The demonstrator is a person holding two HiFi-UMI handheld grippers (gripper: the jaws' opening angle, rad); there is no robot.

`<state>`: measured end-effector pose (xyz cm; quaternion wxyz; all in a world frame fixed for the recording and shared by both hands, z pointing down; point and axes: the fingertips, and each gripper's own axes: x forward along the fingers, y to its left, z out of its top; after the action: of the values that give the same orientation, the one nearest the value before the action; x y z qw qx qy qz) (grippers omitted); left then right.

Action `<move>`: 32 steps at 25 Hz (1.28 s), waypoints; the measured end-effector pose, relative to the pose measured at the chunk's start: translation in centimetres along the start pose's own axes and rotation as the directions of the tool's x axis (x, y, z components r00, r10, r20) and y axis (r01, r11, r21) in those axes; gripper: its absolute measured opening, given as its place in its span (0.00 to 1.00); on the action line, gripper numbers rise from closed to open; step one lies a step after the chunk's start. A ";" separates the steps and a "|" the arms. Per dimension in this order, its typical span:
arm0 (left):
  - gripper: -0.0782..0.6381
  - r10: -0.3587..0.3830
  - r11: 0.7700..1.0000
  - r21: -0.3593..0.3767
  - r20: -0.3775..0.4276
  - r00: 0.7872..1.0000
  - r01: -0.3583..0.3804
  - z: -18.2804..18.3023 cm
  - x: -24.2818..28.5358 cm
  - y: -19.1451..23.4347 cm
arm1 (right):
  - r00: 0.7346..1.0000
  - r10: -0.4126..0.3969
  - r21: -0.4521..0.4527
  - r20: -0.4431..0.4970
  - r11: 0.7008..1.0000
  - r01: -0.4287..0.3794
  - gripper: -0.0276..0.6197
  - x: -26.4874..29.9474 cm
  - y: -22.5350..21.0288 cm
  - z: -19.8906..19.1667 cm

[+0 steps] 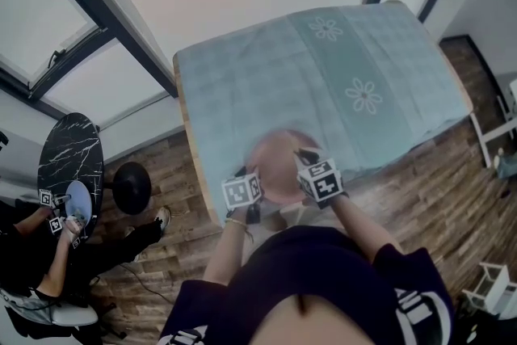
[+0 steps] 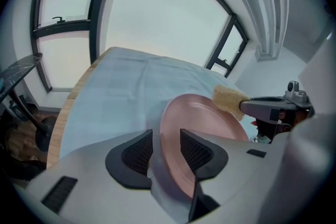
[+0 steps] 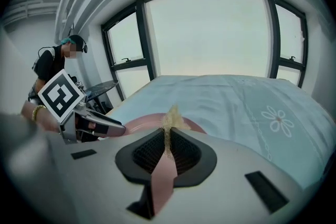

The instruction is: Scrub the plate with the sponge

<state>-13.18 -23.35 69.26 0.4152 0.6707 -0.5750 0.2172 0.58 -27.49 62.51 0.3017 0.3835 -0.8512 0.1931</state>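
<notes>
Plate (image 2: 210, 118), pink and round, stands tilted on edge over the near end of the table (image 1: 187, 105), above its pale green cloth (image 1: 363, 52). In the head view it is a blur, so whether it rests on the cloth is hard to say. Its lower rim sits between the jaws of the left gripper (image 2: 166, 136), which stand apart, with a gap showing beside the left pad. The yellow sponge (image 2: 229, 98) touches the plate's upper rim. The right gripper (image 3: 168, 136) has it pinched thin between closed jaws. A wooden floor (image 1: 420, 198) surrounds the table. Well off to the left, a seated person (image 1: 48, 254) is beside a black marbled round table (image 1: 69, 153).
</notes>
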 end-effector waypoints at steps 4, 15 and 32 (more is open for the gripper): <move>0.33 -0.007 1.000 -0.026 -0.019 1.000 0.007 -0.4 0.8 0.3 | 0.999 -0.006 -0.020 -0.036 1.000 0.005 0.10 1.3 -0.1 -0.3; 0.29 -0.001 0.999 -0.052 -0.057 0.998 -0.002 -1.1 2.3 1.0 | 0.992 0.000 -0.053 -0.124 0.999 -0.007 0.10 4.9 0.2 -1.3; 0.18 -0.044 0.995 -0.087 -0.083 0.996 0.037 -1.6 2.7 0.7 | 0.979 0.119 -0.106 -0.166 0.985 -0.138 0.10 6.6 5.2 -2.0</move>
<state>-12.83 -23.68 72.46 0.4720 0.6540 -0.5517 0.2122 -6.15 -26.68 67.87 0.3773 0.2928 -0.8573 0.1921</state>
